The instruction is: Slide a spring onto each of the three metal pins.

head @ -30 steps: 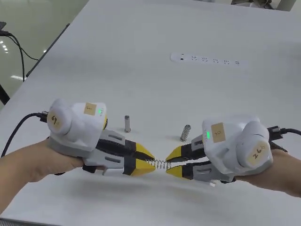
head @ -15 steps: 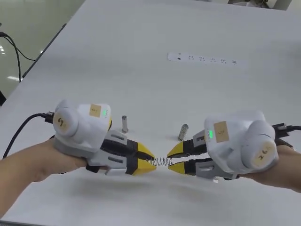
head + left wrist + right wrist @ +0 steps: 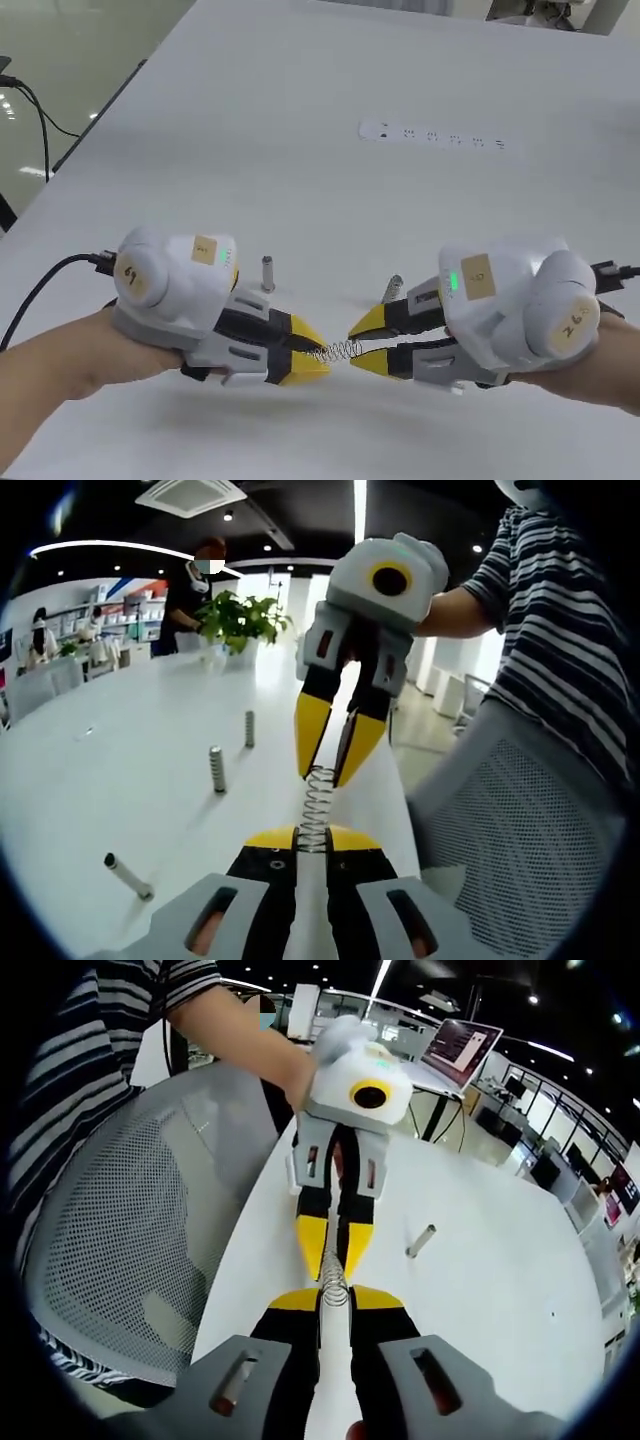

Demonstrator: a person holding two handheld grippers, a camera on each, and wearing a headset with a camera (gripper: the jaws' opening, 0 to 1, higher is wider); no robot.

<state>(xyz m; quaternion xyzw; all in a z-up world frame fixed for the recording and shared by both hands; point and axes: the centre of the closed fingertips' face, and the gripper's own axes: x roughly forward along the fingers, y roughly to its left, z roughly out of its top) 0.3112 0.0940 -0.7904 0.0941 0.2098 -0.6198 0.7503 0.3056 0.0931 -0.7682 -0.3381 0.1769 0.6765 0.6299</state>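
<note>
Spring (image 3: 315, 805) is held level just above the white table (image 3: 300, 150), spanning the gap between two hand-held grippers that face each other tip to tip. One end is pinched between the pressed-together, yellow-tipped jaws of the left gripper (image 3: 318, 352). The other end is seated between the jaws of the right gripper (image 3: 354, 346), which are closed around the coil with no more than the coil's width left between them. In both gripper views the spring is seen running straight from one pair of jaws into the other, and the two sets of tips are separated by the exposed coils.

Just behind the left gripper, a bare pin (image 3: 268, 273) is stood upright on the table. Farther right, a spring-wrapped pin (image 3: 395, 286) is partly hidden by the right gripper's upper jaw. In the left gripper view a third pin (image 3: 249, 728) is seen upright beyond that one; whether it carries a spring cannot be told at that size.

A white power strip (image 3: 430, 136) is laid flat well beyond the pins, toward the far side of the table. A striped sleeve (image 3: 540, 610) and a grey mesh chair (image 3: 110, 1230) are caught at the edges of the gripper views.
</note>
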